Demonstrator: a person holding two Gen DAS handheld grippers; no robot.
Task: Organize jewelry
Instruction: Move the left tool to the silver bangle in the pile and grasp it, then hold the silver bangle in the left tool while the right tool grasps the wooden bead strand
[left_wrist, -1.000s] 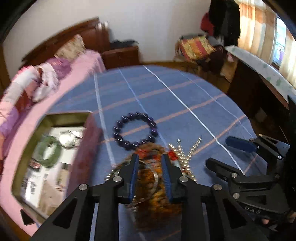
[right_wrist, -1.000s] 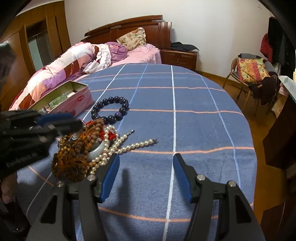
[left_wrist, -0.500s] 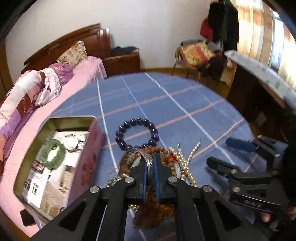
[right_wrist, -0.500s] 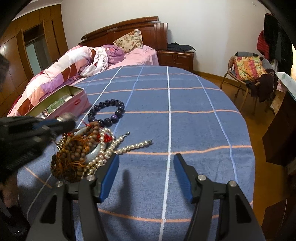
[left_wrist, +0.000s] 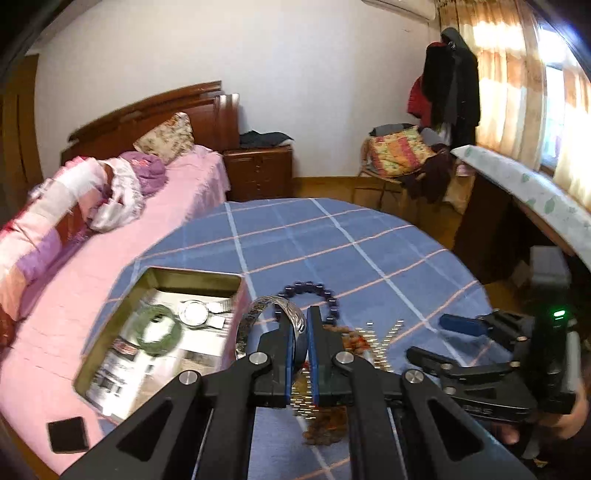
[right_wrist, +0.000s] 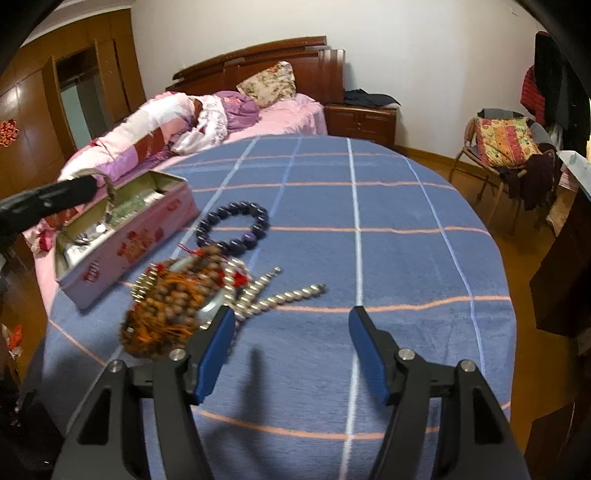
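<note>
My left gripper (left_wrist: 298, 325) is shut on a silver bangle (left_wrist: 258, 314) and holds it in the air beside the open pink tin (left_wrist: 236, 286). The right wrist view shows it (right_wrist: 109, 190) over the tin (right_wrist: 125, 251). In the tin lie a green bangle (left_wrist: 159, 334) and a watch (left_wrist: 194, 314). On the blue cloth lie a dark bead bracelet (right_wrist: 232, 229), a brown bead pile with orange tassels (right_wrist: 173, 306) and a pearl strand (right_wrist: 280, 295). My right gripper (right_wrist: 291, 343) is open and empty, just right of the brown pile.
The round table (right_wrist: 369, 206) has a blue checked cloth. A pink bed (left_wrist: 74, 240) lies to the left of the table, behind the tin. A chair with clothes (right_wrist: 506, 147) and a dark desk (left_wrist: 517, 206) stand to the right.
My left gripper closed on the silver bangle in the pile, lifted it and carried it left toward the tin. The right gripper stayed open, with little movement.
</note>
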